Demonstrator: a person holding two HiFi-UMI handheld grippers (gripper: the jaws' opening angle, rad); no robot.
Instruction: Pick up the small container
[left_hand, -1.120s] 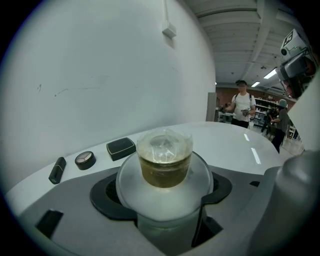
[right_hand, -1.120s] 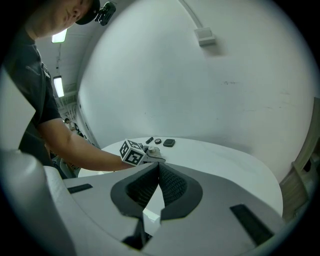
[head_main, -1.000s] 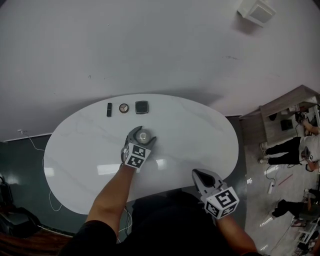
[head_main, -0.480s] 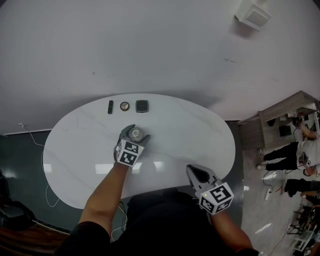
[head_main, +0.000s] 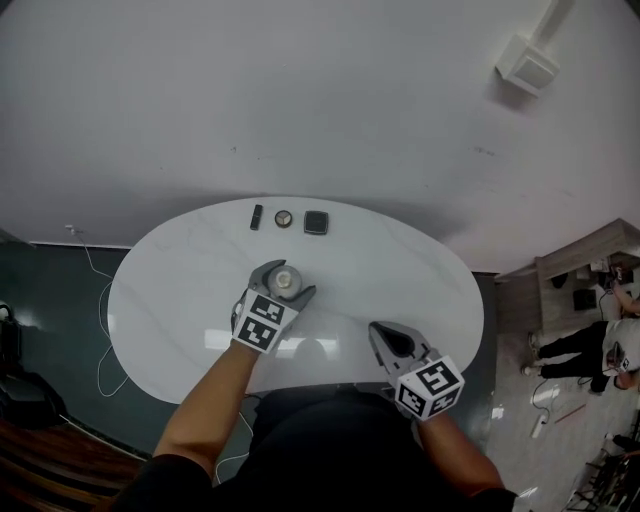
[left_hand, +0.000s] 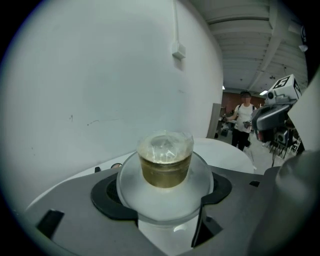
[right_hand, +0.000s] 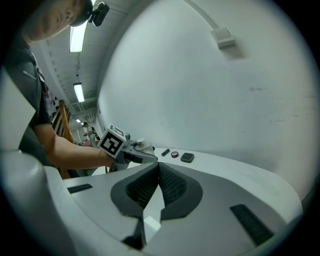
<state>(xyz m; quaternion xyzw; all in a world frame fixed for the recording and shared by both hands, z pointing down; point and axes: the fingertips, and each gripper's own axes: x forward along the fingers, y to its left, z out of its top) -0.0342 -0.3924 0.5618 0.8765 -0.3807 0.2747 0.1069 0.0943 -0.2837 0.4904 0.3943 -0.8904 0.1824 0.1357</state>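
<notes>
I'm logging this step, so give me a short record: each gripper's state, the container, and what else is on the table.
left gripper: shut on small container, jaws against its base
right gripper: shut, empty, over the table near its front edge
small container: clear, golden contents, clear lid
table: white, oval
other items: three small dark items in a row at far edge

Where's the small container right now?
Head view: the container sits between the left gripper's jaws, left of the table's centre, just nearer than the three small items at the far edge.
</notes>
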